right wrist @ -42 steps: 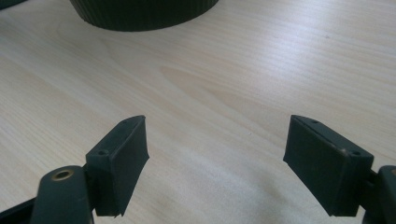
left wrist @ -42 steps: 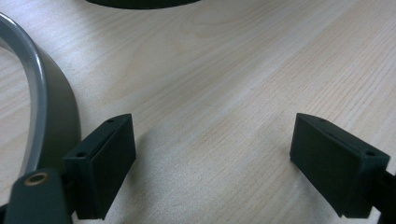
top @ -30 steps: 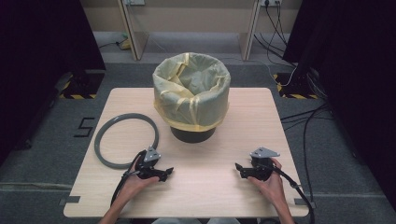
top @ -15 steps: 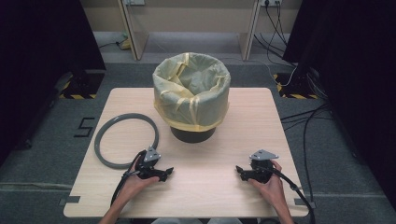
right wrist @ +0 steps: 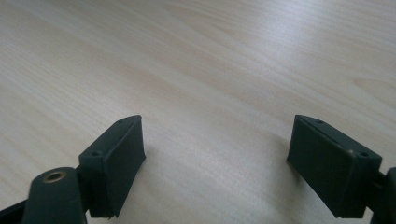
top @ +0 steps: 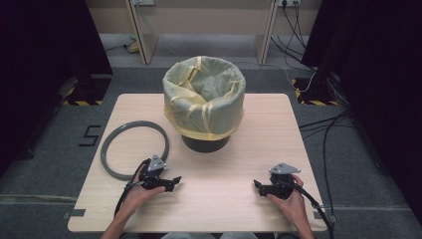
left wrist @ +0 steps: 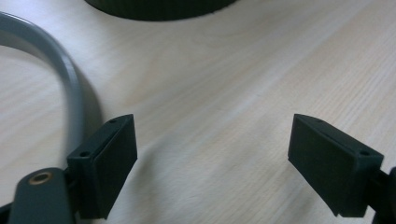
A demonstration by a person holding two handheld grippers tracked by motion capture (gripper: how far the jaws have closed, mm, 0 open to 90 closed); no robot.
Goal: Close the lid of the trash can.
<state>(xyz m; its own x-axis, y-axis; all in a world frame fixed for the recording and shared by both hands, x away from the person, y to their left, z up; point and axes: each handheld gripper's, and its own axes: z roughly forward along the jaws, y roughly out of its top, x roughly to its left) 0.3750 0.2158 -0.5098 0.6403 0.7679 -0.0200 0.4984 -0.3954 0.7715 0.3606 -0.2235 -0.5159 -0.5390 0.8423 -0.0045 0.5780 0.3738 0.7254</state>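
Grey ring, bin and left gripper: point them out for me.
grey ring (top: 110, 140), high view, left arc.
bin (top: 205, 143), high view, dark base.
left gripper (top: 172, 181), high view, between its open fingertips.

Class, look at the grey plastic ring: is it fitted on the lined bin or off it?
Off. The grey plastic ring lies flat on the wooden table, left of the dark round bin with its yellowish liner bag.

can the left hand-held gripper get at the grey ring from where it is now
Probably yes. The left hand-held gripper rests on the table with its jaws open and nothing between them, and the grey ring lies flat just beside it, with bare wood between. The lined bin stands off to the other side.
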